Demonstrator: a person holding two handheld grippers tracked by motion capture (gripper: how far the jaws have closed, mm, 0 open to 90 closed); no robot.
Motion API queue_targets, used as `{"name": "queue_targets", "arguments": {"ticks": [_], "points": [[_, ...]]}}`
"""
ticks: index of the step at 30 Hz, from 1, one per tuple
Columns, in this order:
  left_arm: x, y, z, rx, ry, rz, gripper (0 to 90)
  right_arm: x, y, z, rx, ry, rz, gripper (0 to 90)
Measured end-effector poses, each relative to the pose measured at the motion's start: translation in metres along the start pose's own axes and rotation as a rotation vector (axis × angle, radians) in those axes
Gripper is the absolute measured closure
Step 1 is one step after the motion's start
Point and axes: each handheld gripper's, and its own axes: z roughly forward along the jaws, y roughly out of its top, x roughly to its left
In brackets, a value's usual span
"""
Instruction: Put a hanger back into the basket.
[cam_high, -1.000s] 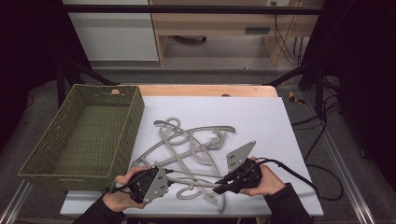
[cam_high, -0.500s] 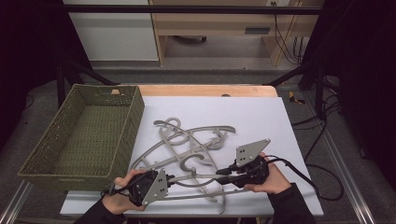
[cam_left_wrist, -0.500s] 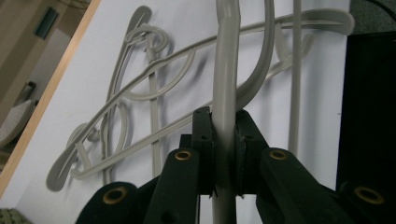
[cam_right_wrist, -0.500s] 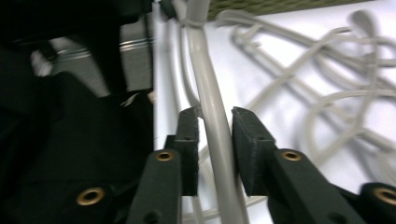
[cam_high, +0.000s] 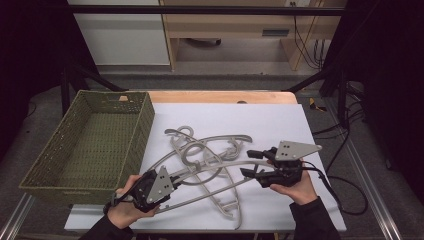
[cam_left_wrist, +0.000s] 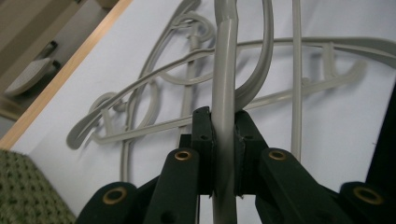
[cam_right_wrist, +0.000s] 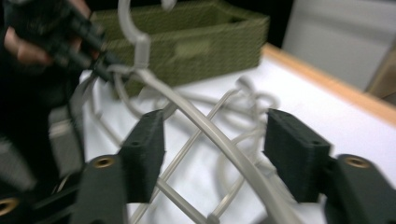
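Note:
Several grey plastic hangers (cam_high: 202, 152) lie tangled on the white table top. My left gripper (cam_high: 173, 178) is at the front left, shut on the bar of one hanger (cam_left_wrist: 223, 93); its jaws pinch that bar from both sides. My right gripper (cam_high: 251, 163) is at the front right and stands open. In the right gripper view the held hanger's curved arm (cam_right_wrist: 205, 126) runs between the open jaws of the right gripper (cam_right_wrist: 219, 149), touching neither pad. That view also has the left gripper (cam_right_wrist: 74, 35) farther off, near the hanger's hook.
A green woven basket (cam_high: 145, 125) stands empty on the left of the table, close behind the left hand. The table's wooden back edge (cam_high: 225, 96) runs along the far side. Cables (cam_high: 345, 195) trail off the right side.
The right gripper has moved right and a little away from the person. The left gripper has kept its hold on the hanger and hardly shifted.

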Motion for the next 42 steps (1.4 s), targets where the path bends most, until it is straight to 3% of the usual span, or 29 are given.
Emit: {"name": "queue_targets", "arguments": {"ticks": [3,6,10,18,22,28,33,36,38,42], "points": [[0.006,-0.002,-0.003,-0.005,0.027,-0.052,81.5,-0.004,0.001,-0.010,-0.057,-0.021,0.035,32.0],[0.013,-0.003,-0.008,-0.028,0.053,-0.121,81.5,-0.008,0.000,-0.020,-0.087,-0.089,0.045,27.0],[0.020,-0.005,-0.017,-0.055,0.091,-0.174,81.4,-0.012,-0.003,-0.027,-0.091,-0.164,0.067,20.6],[0.041,-0.006,-0.032,-0.080,0.141,-0.244,81.4,-0.022,-0.014,-0.028,-0.055,-0.245,0.140,12.8],[0.059,-0.006,-0.046,-0.101,0.167,-0.290,81.4,-0.026,-0.019,-0.029,-0.052,-0.268,0.159,12.7],[0.087,-0.006,-0.065,-0.106,0.204,-0.318,81.4,-0.029,-0.023,-0.033,-0.057,-0.292,0.181,11.7],[0.110,-0.009,-0.075,-0.118,0.182,-0.373,81.4,-0.030,-0.027,-0.033,-0.045,-0.301,0.192,10.4],[0.119,-0.008,-0.081,-0.120,0.181,-0.390,81.4,-0.031,-0.028,-0.032,-0.037,-0.309,0.195,10.1],[0.125,-0.008,-0.086,-0.105,0.187,-0.380,81.4,-0.030,-0.029,-0.033,-0.039,-0.310,0.199,9.9],[0.139,-0.007,-0.096,-0.082,0.220,-0.381,81.4,-0.030,-0.031,-0.034,-0.033,-0.315,0.199,9.7]]}}
